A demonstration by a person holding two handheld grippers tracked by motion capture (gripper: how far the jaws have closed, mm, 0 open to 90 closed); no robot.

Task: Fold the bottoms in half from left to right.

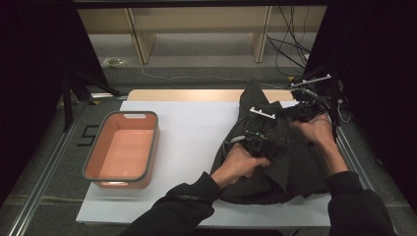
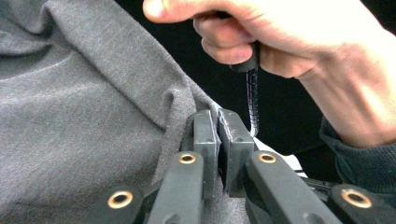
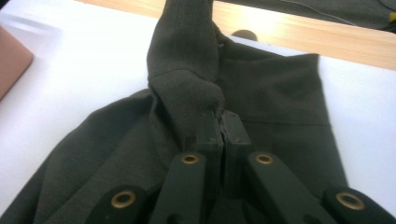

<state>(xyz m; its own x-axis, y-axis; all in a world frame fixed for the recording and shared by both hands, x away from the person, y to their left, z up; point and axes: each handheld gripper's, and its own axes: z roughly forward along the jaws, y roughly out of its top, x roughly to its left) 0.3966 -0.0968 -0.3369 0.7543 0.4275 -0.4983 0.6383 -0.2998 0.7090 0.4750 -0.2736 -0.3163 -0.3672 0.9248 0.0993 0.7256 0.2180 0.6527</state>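
**Both grippers pinching the dark garment**

We see a dark grey, soft knitted fabric garment (image 1: 290,157) lying crumpled on the right half of the white-topped bench (image 1: 196,132). Our left gripper (image 1: 256,142) sits over the middle of the garment, and in the left gripper view its fingers (image 2: 205,135) are pressed together on a raised fold of the cloth (image 2: 93,116). Our right gripper (image 1: 304,111) is just beyond it, toward the far right edge; in the right gripper view its fingers (image 3: 210,135) pinch a bunched ridge of the garment (image 3: 187,93). An empty salmon-pink rectangular plastic tub with a grey rim (image 1: 123,147) stands well apart on the left of the bench.
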